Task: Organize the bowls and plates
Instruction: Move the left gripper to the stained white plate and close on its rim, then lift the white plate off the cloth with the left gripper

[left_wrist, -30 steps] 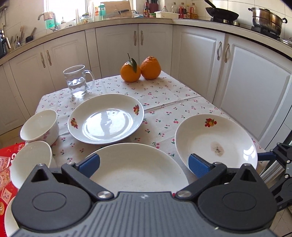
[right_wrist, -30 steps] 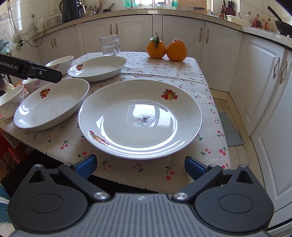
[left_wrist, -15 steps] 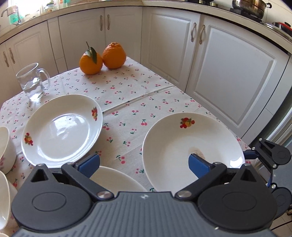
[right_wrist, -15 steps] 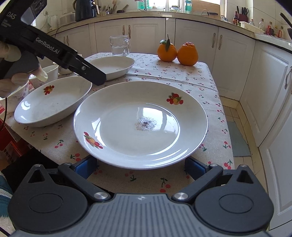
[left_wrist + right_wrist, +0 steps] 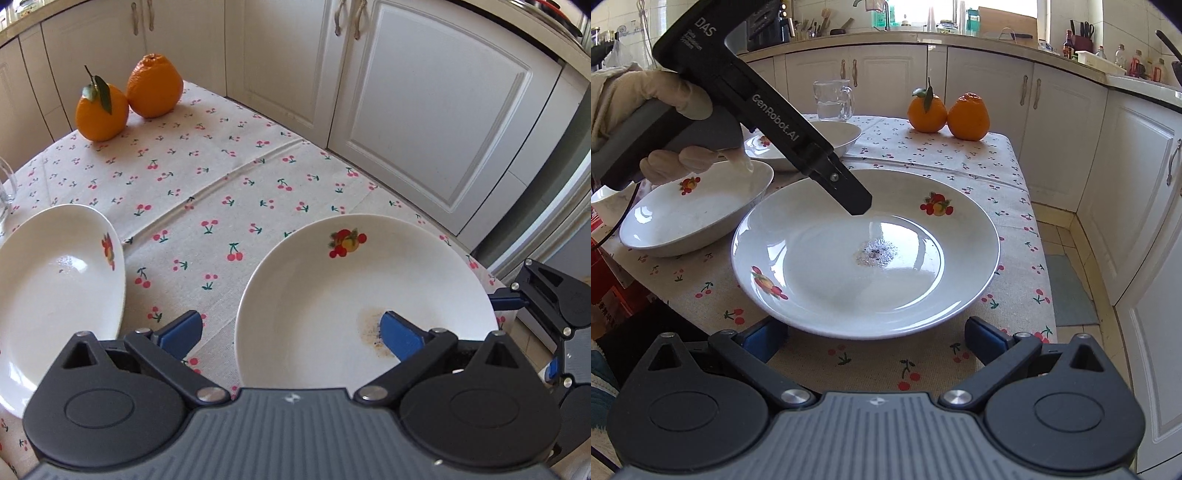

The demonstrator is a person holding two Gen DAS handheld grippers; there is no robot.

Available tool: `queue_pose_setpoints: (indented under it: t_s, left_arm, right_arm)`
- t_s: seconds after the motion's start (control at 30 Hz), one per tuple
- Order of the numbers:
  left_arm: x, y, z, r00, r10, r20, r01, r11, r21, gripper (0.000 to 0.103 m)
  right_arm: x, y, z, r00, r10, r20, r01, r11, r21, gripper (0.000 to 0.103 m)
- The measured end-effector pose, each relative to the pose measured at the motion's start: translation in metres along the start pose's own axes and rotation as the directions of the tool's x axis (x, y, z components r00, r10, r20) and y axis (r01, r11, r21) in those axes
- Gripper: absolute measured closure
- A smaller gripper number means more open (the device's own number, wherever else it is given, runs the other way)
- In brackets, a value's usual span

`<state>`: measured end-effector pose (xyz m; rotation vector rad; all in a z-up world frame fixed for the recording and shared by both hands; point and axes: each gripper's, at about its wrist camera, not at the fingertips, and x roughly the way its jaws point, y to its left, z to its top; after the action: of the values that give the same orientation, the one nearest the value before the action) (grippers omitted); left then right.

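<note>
Left claw [image 5: 290,330] wide open and just closing a little, straddling the 9 o'clock rim of the stained fruit-print plate [image 5: 369,291] on the table [image 5: 221,173], gripping nothing; right claw [image 5: 875,338] open, empty, at the plate's 6 o'clock.

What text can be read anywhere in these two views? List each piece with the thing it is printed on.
"DAS" – upper body of the left gripper, seen from the right wrist.
"GenRobot.AI" – along that gripper's black arm.
Small lines under "DAS" – too small to read.
Print on the red package left of the table – too blurred to read.
Bottle labels on the counter – too small to read.
Left wrist view – no text.
</note>
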<state>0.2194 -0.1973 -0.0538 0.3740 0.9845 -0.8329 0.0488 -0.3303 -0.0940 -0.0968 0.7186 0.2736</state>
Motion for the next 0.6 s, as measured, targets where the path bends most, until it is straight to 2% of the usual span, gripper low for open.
queue_pose_setpoints:
  t_s: [0.13,0.2,0.23,0.4,0.6]
  left_arm:
    - [0.007,0.0,0.005,0.999,-0.015,-0.039,0.017,0.999,0.04,0.01]
    - [0.01,0.0,0.007,0.998,-0.019,-0.058,0.022,0.998,0.053,0.02]
    - [0.012,-0.001,0.008,0.997,-0.027,-0.068,0.031,0.998,0.06,0.021]
    - [0.016,-0.004,0.011,0.995,-0.044,-0.093,0.053,0.994,0.096,0.031]
    - [0.018,-0.001,0.017,0.993,-0.055,-0.107,0.065,0.993,0.098,0.037]
  right_arm:
    - [0.0,0.0,0.002,1.0,0.006,-0.005,-0.006,1.0,-0.016,0.0]
    - [0.0,0.002,0.002,1.0,0.004,-0.005,-0.004,1.0,-0.028,0.0]
    - [0.0,0.002,0.002,1.0,0.005,-0.005,-0.005,0.999,-0.032,0.0]
    - [-0.003,0.001,0.004,1.0,0.027,-0.007,-0.027,0.999,-0.023,0.005]
    - [-0.006,0.0,0.006,0.999,0.043,-0.013,-0.043,0.999,-0.029,0.008]
